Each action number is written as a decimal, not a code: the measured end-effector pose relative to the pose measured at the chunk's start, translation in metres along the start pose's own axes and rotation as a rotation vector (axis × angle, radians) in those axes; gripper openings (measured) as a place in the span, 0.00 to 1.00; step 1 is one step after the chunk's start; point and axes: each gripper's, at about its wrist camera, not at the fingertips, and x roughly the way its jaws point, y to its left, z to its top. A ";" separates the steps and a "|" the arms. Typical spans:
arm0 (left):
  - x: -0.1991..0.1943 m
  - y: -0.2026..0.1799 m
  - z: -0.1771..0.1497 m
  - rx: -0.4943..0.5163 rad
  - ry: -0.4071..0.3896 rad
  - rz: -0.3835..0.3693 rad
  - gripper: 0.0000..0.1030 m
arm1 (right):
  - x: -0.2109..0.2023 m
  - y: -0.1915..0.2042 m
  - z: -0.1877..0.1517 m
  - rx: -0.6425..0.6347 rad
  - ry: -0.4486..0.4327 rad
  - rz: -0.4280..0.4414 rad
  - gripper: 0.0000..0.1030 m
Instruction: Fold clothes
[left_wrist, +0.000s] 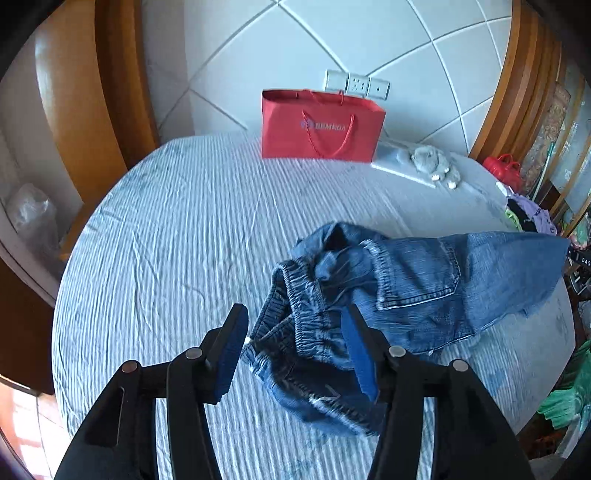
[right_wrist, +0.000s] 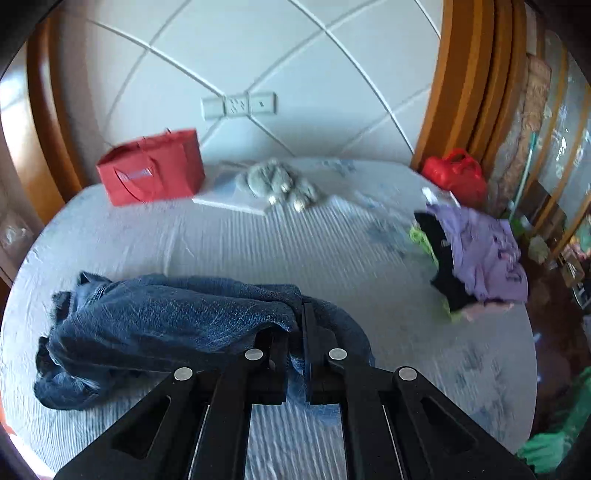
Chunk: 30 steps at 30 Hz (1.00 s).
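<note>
Blue jeans (left_wrist: 406, 288) lie crumpled on the striped light-blue bed sheet (left_wrist: 166, 240), with one leg lifted off to the right. In the left wrist view my left gripper (left_wrist: 295, 314) hangs above the elastic waistband, its blue pads wide apart and not pressing on the cloth. The right wrist view shows my right gripper (right_wrist: 301, 317) shut on a fold of the jeans (right_wrist: 166, 314), and the denim drapes over its fingers and trails left onto the sheet (right_wrist: 295, 251).
A red paper bag (left_wrist: 321, 125) and a grey plush toy (left_wrist: 437, 166) sit by the padded headboard. A pile of purple and black clothes (right_wrist: 480, 258) lies at the bed's right edge, with a red plastic bag (right_wrist: 454, 177) behind it. Green cloth (right_wrist: 554, 443) lies off the bed, lower right.
</note>
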 end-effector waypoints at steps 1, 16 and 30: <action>0.009 0.002 -0.005 0.000 0.025 -0.003 0.52 | 0.011 -0.007 -0.010 0.020 0.047 -0.018 0.07; 0.121 -0.023 -0.005 -0.023 0.146 -0.046 0.52 | 0.021 -0.060 -0.085 0.139 0.206 -0.010 0.69; 0.112 -0.049 -0.005 -0.062 0.106 0.088 0.31 | 0.064 -0.092 -0.084 -0.038 0.268 0.046 0.85</action>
